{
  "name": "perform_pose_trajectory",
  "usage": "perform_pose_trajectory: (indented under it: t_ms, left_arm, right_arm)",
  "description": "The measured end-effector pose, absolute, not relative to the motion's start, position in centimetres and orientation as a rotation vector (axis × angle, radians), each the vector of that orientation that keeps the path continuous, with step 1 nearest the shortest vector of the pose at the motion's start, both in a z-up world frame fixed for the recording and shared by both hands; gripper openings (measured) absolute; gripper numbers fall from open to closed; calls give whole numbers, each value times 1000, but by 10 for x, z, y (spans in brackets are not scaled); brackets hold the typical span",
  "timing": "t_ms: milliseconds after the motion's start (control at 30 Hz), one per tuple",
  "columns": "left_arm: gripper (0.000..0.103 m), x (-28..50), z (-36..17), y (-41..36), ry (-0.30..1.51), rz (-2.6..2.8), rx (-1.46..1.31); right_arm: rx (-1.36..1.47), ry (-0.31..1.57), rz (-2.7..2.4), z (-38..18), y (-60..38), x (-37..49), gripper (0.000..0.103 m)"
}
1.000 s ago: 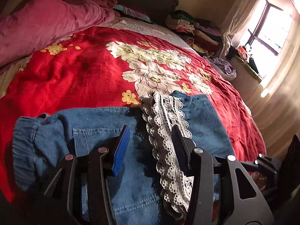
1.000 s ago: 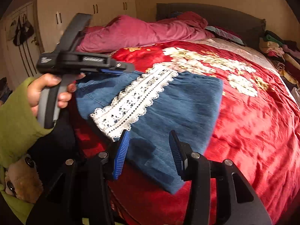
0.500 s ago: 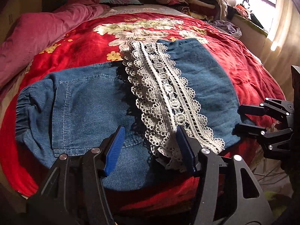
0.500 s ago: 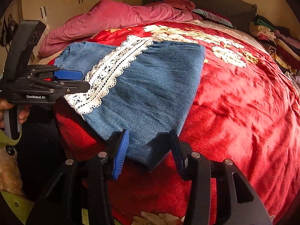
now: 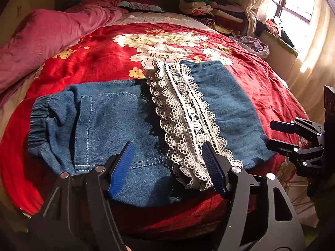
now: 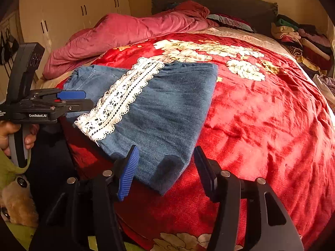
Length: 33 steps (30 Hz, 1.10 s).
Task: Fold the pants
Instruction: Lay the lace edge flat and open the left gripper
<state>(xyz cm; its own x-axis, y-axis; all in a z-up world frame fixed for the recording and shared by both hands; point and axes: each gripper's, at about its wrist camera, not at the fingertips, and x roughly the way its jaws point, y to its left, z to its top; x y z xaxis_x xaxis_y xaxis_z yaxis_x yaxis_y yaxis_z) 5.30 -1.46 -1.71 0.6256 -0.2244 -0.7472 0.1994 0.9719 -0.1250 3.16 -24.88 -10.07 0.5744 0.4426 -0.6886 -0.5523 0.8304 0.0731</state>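
Blue denim pants (image 5: pixel 117 121) lie folded across the near part of a red flowered bedspread (image 5: pixel 94 62), with a cream lace trim (image 5: pixel 184 113) running over them. My left gripper (image 5: pixel 167 152) hovers over their near edge, its jaws opening; denim and lace lie between the fingers, and neither pad presses. In the right wrist view the pants (image 6: pixel 167 104) show their lace trim (image 6: pixel 121 100) at the left. My right gripper (image 6: pixel 166 152) straddles their near corner, jaws opening and pads clear of the cloth. The left gripper (image 6: pixel 69 100) is held by a hand (image 6: pixel 12 133).
A crumpled pink quilt (image 5: pixel 41 33) lies along the bed's far left. Folded clothes (image 5: pixel 209 8) are stacked by the headboard, near a bright window (image 5: pixel 297 4). A cream wardrobe (image 6: pixel 73 10) stands behind, and a plush toy (image 6: pixel 16 205) sits low on the left.
Both grippers have drawn back toward the bed's near edge and their jaws have widened. The pants now lie flat, with the lace strip no longer lifted.
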Motion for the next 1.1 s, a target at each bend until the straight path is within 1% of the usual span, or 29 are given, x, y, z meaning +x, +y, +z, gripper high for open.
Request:
perform_pose_trajectory:
  t_ms: [33, 67, 100, 233, 300, 333, 367, 400, 567, 633, 833, 1100]
  left_arm:
    - [60, 52, -15, -13, 857, -241, -35]
    - [61, 50, -13, -11, 852, -241, -40]
    - [63, 49, -11, -10, 849, -241, -43]
    - [71, 44, -1, -2, 830, -235, -45]
    - [73, 42, 4, 5, 819, -225, -57]
    - [75, 40, 6, 10, 812, -218, -66]
    - [76, 39, 8, 14, 808, -210, -73]
    - [78, 39, 10, 19, 805, -200, -80]
    - [84, 34, 16, 48, 786, -142, -125]
    - [88, 31, 18, 61, 778, -113, -139]
    - [90, 26, 18, 96, 770, -42, -197]
    - [92, 21, 15, 125, 778, 21, -226]
  right_arm:
    - [-156, 755, 585, -98, -249, 31, 56]
    - [-159, 747, 584, -95, -249, 30, 62]
    - [-162, 735, 574, -92, -249, 29, 72]
    - [-150, 715, 559, -81, -245, 33, 71]
    - [-143, 712, 562, -77, -241, 36, 71]
    - [-145, 708, 559, -74, -239, 38, 74]
    - [-148, 702, 549, -72, -237, 39, 94]
    - [-147, 686, 541, -68, -235, 39, 95]
    - [-159, 658, 550, -55, -222, 44, 95]
    - [-158, 650, 560, -51, -216, 47, 95]
    - [-147, 651, 587, -44, -197, 56, 95]
    - [-193, 637, 646, -30, -167, 73, 95]
